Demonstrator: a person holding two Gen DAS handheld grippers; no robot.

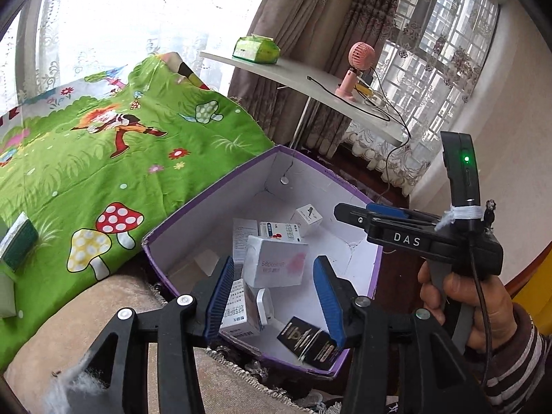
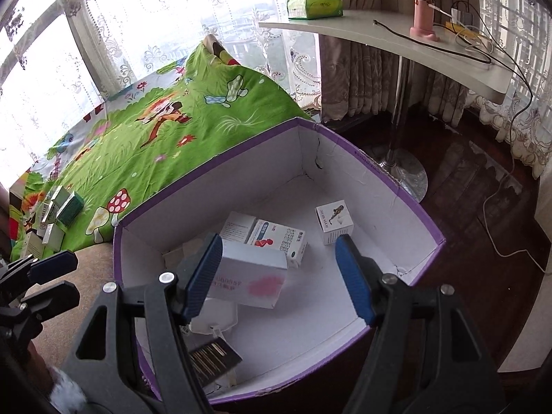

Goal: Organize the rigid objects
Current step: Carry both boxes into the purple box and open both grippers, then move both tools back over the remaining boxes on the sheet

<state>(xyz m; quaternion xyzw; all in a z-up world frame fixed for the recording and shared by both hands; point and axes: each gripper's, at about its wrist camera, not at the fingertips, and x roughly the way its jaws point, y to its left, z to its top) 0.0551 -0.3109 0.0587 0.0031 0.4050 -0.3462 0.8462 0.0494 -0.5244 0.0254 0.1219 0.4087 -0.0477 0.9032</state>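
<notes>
A purple cardboard box (image 1: 207,203) (image 2: 214,169) with a white inside holds several small packages: a white box with a pink mark (image 1: 276,264) (image 2: 252,276), a blue-and-white medicine box (image 1: 279,231) (image 2: 279,238), a small white cube box (image 1: 308,219) (image 2: 333,222) and a black-and-gold box (image 1: 310,341) (image 2: 214,357). My left gripper (image 1: 276,296) is open and empty above the box's near end. My right gripper (image 2: 279,276) is open and empty over the box; it also shows in the left wrist view (image 1: 348,211). More small boxes (image 2: 55,214) lie on the green cartoon blanket (image 1: 103,158).
A white side table (image 1: 310,86) (image 2: 396,41) on a metal pole carries a green tissue pack (image 2: 314,3), a pink fan (image 1: 355,69) and cables. Lace curtains and windows stand behind. Dark wooden floor (image 2: 465,179) lies to the right, a beige cushion (image 1: 86,327) below.
</notes>
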